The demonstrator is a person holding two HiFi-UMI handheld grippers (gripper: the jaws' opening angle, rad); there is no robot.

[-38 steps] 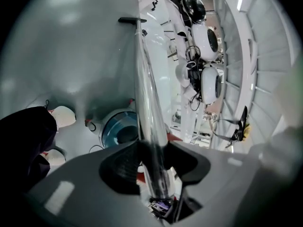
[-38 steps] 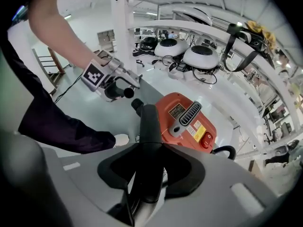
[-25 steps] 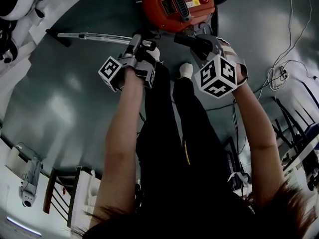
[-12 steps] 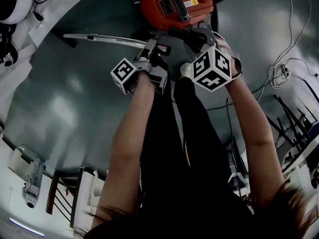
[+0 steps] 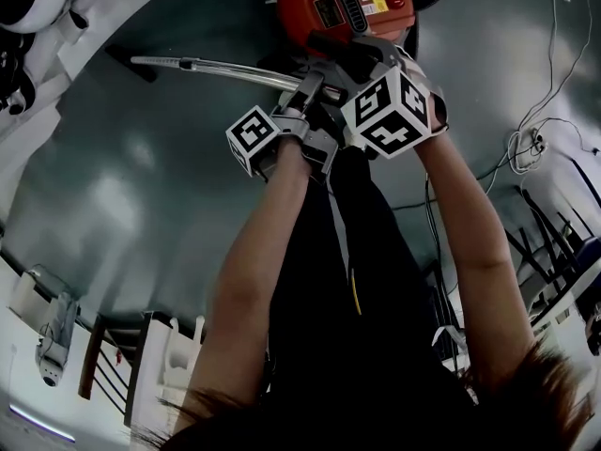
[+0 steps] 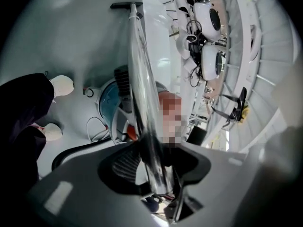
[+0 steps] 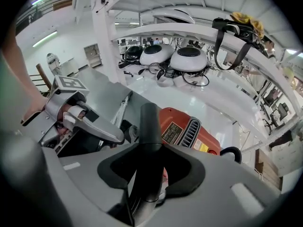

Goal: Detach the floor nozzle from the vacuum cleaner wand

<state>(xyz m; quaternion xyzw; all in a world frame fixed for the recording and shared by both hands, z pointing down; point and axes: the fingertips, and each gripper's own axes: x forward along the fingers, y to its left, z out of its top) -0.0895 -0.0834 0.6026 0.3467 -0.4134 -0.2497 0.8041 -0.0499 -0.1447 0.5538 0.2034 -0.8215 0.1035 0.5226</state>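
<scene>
The red vacuum cleaner (image 5: 343, 3) sits on the grey floor at the top of the head view. A chrome wand (image 5: 216, 69) runs left from it to a small black floor nozzle (image 5: 129, 57), which shows as a T-shaped end (image 6: 125, 5) in the left gripper view. My left gripper (image 5: 315, 85) is shut on the wand (image 6: 142, 103), which passes between its jaws. Close beside it, my right gripper (image 5: 352, 59) is shut on the black handle tube (image 7: 150, 126) in front of the red body (image 7: 182, 129). The left gripper (image 7: 75, 112) also appears in the right gripper view.
The person's dark-trousered legs (image 5: 347, 280) stand under both arms, with a white sock (image 6: 61, 85) near the vacuum. Loose cables (image 5: 531, 139) lie at the right. White round machines (image 7: 189, 58) and curved white benches ring the floor. A chair (image 5: 103, 365) stands lower left.
The left gripper has moved right with the wand, and the right gripper has moved left. The two now sit close together in front of the red vacuum.
</scene>
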